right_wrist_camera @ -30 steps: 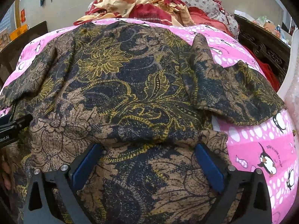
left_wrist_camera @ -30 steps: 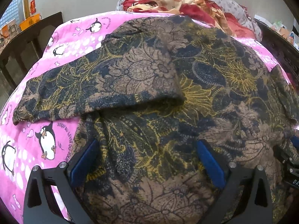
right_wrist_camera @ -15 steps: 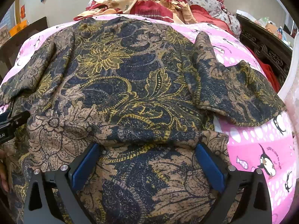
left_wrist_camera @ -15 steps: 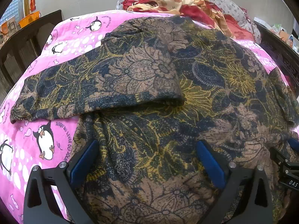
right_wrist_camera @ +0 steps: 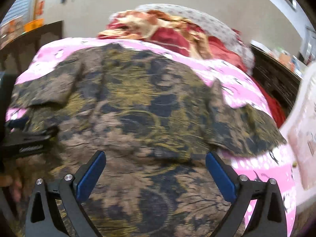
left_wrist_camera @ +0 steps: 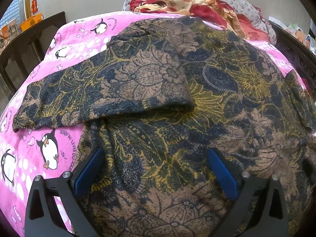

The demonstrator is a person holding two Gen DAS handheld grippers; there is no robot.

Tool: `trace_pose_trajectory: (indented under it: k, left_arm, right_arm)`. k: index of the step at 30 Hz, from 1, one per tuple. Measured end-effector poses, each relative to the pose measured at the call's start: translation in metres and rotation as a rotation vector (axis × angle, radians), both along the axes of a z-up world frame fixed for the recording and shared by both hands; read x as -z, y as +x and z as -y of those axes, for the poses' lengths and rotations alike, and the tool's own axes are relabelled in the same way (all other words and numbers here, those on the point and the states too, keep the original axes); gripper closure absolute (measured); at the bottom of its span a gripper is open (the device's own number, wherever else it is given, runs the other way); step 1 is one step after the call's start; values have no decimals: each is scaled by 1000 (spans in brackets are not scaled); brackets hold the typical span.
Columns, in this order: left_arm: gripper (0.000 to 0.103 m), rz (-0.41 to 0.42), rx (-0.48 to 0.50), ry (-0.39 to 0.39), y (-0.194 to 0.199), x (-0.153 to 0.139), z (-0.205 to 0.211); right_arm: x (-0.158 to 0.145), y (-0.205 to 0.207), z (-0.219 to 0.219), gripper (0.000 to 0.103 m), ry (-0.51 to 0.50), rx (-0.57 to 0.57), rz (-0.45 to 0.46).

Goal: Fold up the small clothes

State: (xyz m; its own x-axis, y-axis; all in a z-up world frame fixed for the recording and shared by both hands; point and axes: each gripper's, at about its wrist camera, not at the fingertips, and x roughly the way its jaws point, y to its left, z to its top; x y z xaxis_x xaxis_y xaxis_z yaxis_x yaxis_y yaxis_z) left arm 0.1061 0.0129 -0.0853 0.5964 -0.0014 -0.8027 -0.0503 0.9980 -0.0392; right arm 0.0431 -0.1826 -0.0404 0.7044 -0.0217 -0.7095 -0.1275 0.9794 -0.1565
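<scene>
Shirt (left_wrist_camera: 197, 98) lying spread on bed (left_wrist_camera: 83, 45), hem toward both grippers; left gripper (left_wrist_camera: 156, 169) and right gripper (right_wrist_camera: 156, 169) hovering wide open, gripping nothing, equally near.

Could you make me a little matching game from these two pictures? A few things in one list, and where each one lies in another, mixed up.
Things:
1. floral shirt
2. pink penguin blanket
3. red and cream cloth pile
4. orange basket

Places:
A. heaped at the far end of the bed
B. spread flat across the blanket, sleeves out to both sides
C. off the bed, far left, by the wall
D. covering the bed, under the shirt

Pairs: 1-B, 2-D, 3-A, 4-C
</scene>
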Motion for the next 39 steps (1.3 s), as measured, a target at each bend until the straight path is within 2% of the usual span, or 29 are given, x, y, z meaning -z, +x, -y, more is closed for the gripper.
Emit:
trace_pose_trajectory:
  k: [1, 4, 5, 6, 9, 11, 13, 19, 23, 26, 28, 29, 31, 34, 36, 39]
  left_arm:
    - [0, -6, 5, -15, -2, -4, -2]
    - [0, 106, -14, -85, -25, -31, -10]
    - [0, 117, -15, -87, -29, -35, -10]
    - [0, 109, 3, -92, -34, -39, -8]
    - [0, 49, 96, -112, -41, -40, -1]
    - [0, 41, 126, -124, -49, -43, -7]
    - [0, 57, 101, -134, -57, -47, -26]
    - [0, 52, -131, -150, -43, -64, -145]
    - [0, 15, -261, -344, -24, -70, -228]
    - [0, -21, -343, -447, -24, -65, -259]
    - [0, -25, -362, -545, -33, -59, -264]
    - [0, -41, -369, -630, -40, -51, -263]
    - [0, -73, -363, -735, -46, -35, -256]
    - [0, -96, -379, -779, -41, -17, -248]
    - [0, -71, -418, -799, -32, -7, -252]
    - [0, -33, -417, -862, -16, -3, -262]
  right_arm:
    - [6, 0, -1, 0, -9, -5, -11]
    - [36, -2, 5, 1, -2, 16, -74]
    - [40, 1, 9, 1, 25, 30, -93]
    - [37, 0, 15, 0, 54, 48, -83]
    - [39, 2, 20, 1, 74, 69, -99]
    - [38, 0, 19, 0, 67, 68, -96]
    - [39, -1, 16, 0, 52, 65, -96]
    - [39, -2, 17, 0, 50, 65, -97]
    - [40, 1, 16, 0, 52, 65, -98]
    - [41, 3, 17, 0, 64, 66, -100]
    - [41, 4, 18, 0, 70, 65, -101]
    - [41, 4, 18, 0, 70, 66, -101]
    - [41, 3, 18, 0, 66, 66, -102]
    - [41, 3, 17, 0, 64, 66, -102]
    - [41, 3, 17, 0, 64, 66, -103]
    - [41, 3, 18, 0, 62, 66, -102]
